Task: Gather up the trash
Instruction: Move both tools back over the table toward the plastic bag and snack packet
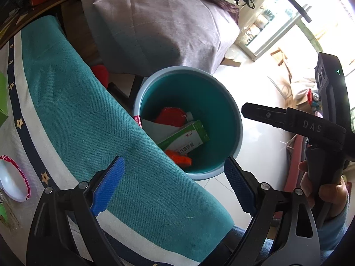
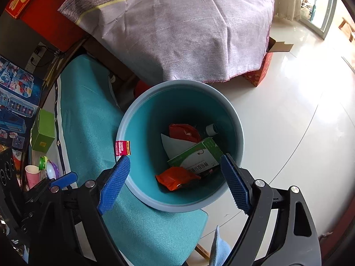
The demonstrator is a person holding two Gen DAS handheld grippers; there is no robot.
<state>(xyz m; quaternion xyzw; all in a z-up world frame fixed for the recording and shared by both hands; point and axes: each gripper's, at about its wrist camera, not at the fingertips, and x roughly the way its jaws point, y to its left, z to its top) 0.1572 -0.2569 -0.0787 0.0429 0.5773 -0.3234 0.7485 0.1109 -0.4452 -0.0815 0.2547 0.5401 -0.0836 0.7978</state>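
A teal bin (image 1: 177, 68) (image 2: 177, 83) stands on the floor beside the cloth-covered table. Inside lie a green-and-white box (image 1: 186, 137) (image 2: 195, 157), an orange wrapper (image 1: 179, 158) (image 2: 175, 178), a red wrapper (image 1: 170, 115) (image 2: 183, 132), white paper (image 2: 175, 146) and a small bottle (image 2: 212, 129). My right gripper (image 2: 175, 166) hangs open right over the bin's mouth, nothing between its blue pads. My left gripper (image 1: 175, 177) is open and empty too, over the table's edge and the bin's near rim. A hand (image 1: 330, 190) holds the right gripper's handle.
The table's teal cloth (image 1: 77, 110) (image 2: 88, 115) hangs against the bin's left side. Behind the bin is furniture under a purple cloth (image 1: 155, 26) (image 2: 177, 33). On the table: a green box (image 2: 43, 133), a pink cup (image 2: 32, 174), a pink-rimmed white bowl (image 1: 11, 181). Glossy white floor (image 2: 288, 133) spreads right.
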